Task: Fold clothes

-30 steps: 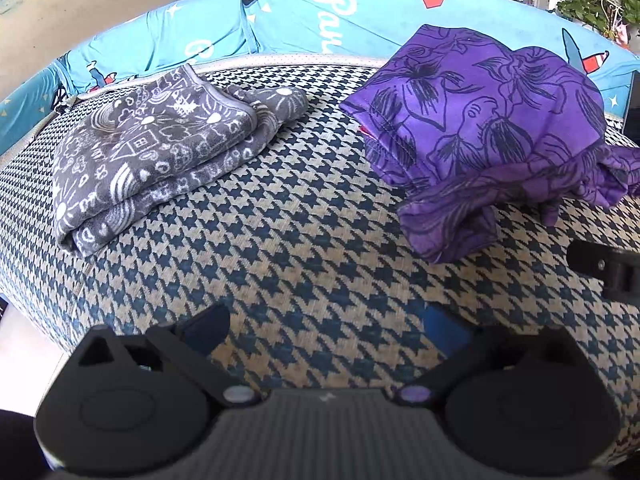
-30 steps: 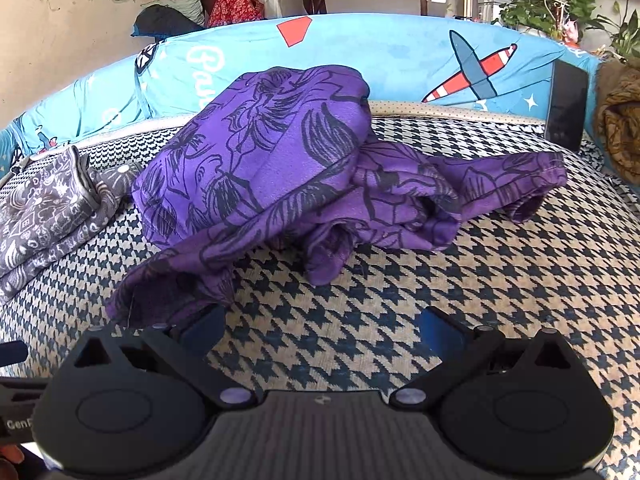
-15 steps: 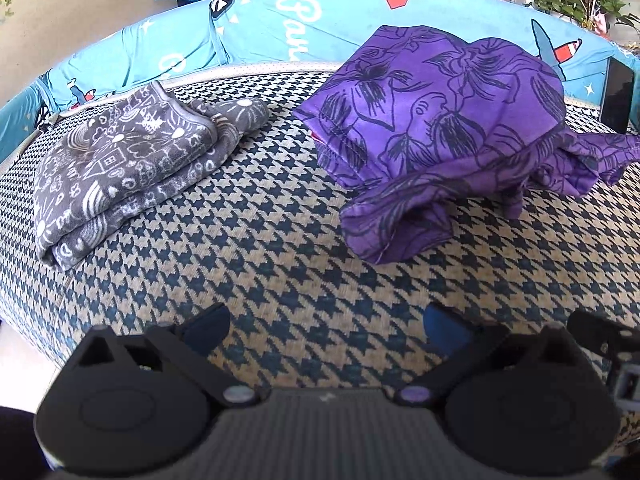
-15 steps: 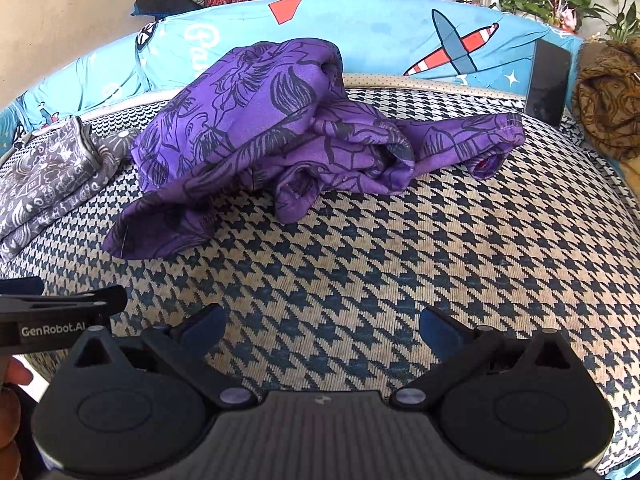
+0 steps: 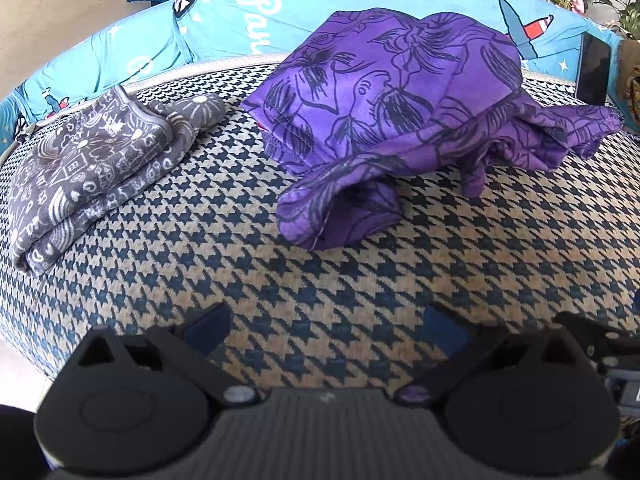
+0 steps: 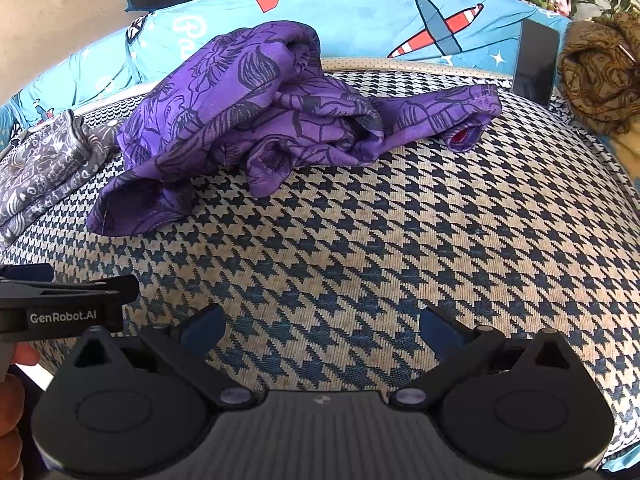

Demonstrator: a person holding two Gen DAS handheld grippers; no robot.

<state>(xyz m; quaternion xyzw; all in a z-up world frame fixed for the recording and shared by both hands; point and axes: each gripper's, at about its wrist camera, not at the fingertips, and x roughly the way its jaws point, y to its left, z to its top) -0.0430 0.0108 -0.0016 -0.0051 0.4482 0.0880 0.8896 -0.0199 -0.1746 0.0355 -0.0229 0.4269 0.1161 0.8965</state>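
Observation:
A crumpled purple garment with dark line drawings (image 5: 400,120) (image 6: 256,120) lies in a heap on the houndstooth cushion (image 5: 280,280) (image 6: 440,240). To its left rests a folded grey patterned cloth (image 5: 92,160) (image 6: 36,172). My left gripper (image 5: 326,330) is open, low at the cushion's near edge, well short of the purple heap, with nothing between its fingers. My right gripper (image 6: 320,330) is also open and empty, near the front edge, its fingers apart from the garment. The left gripper's body shows at the left edge of the right wrist view.
A blue printed backrest (image 5: 240,12) (image 6: 380,16) curves behind the cushion. A dark phone-like slab (image 6: 534,62) (image 5: 592,68) leans against it at the right. A brown patterned cloth (image 6: 600,76) is bunched at the far right. Plants stand beyond.
Both grippers have drawn back and swung right, so the purple garment sits farther off and more to the left in view. The clothes have not moved. Both stay open.

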